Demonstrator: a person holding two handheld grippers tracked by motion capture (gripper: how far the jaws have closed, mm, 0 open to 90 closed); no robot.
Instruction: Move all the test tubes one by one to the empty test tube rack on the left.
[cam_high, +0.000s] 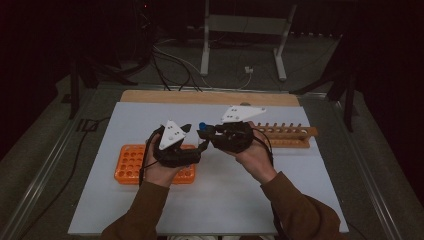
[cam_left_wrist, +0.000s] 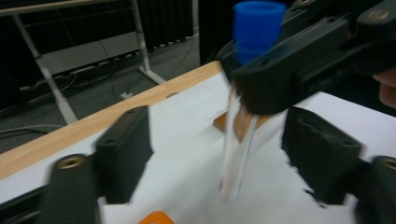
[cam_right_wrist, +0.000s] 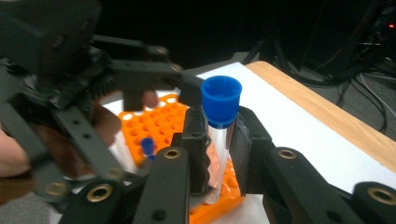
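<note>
The right gripper (cam_right_wrist: 219, 154) is clamped on a clear test tube (cam_right_wrist: 218, 154) just under its blue cap (cam_right_wrist: 221, 101), holding it upright above the white table (cam_high: 240, 195). In the right gripper view both black jaws press flat against the glass, and the tube's lower end hangs over the near edge of an orange rack (cam_right_wrist: 159, 121) full of round holes — one small blue-capped tube (cam_right_wrist: 148, 145) already stands in it.

The left gripper (cam_left_wrist: 219, 154) has its jaws spread wide, gripping nothing; in its own view the tube hangs between them, touching neither, with its rounded tip above the white surface.

From the high view, the two grippers meet nose to nose over the middle of the table, the cap showing as a blue dot between them. The orange rack lies under the left hand (cam_high: 161, 172), and a wooden rack (cam_high: 287, 135) with a row of holes sits on the table behind the right hand (cam_high: 257, 160).
</note>
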